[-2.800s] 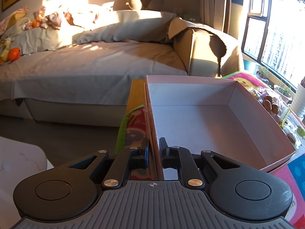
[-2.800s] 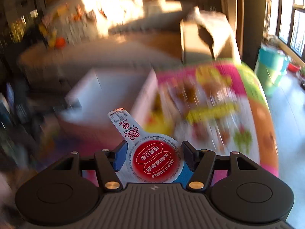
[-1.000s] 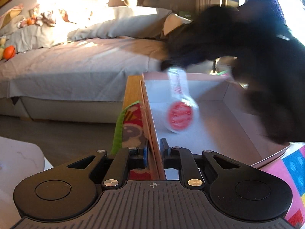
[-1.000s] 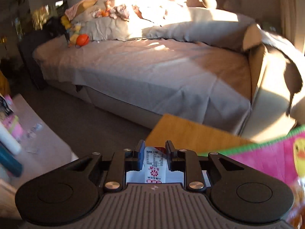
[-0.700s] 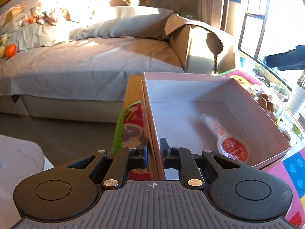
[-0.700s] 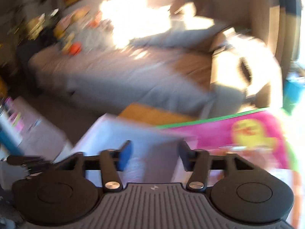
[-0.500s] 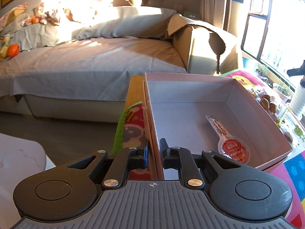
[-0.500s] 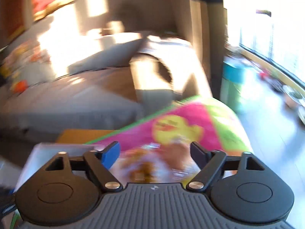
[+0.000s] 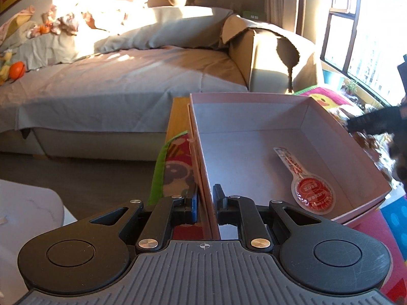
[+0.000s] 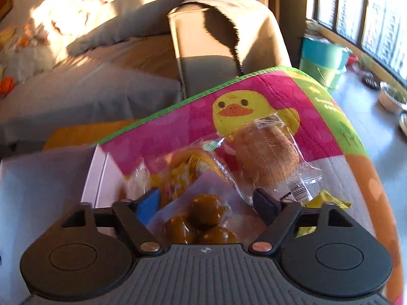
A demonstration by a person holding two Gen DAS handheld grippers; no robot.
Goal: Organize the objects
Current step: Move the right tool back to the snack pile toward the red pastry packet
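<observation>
My left gripper is shut on the near side wall of the pink cardboard box, one finger inside and one outside. In the box lies a clear sauce packet with a red round lid, near its right wall. My right gripper hangs over a pile of wrapped snacks on the mat, its jaws closing. Between them sits a clear packet of three brown balls, and the pads do not touch it. A wrapped bread roll and a yellow-printed packet lie just beyond.
The box and snacks rest on a bright play mat with a yellow duck over a wooden table. A grey-covered sofa stands behind. A teal bucket and a window are at the right.
My right gripper let the sauce packet go into the box, opened wide, and swung right and down over the snack pile. My left gripper kept its hold on the box wall.
</observation>
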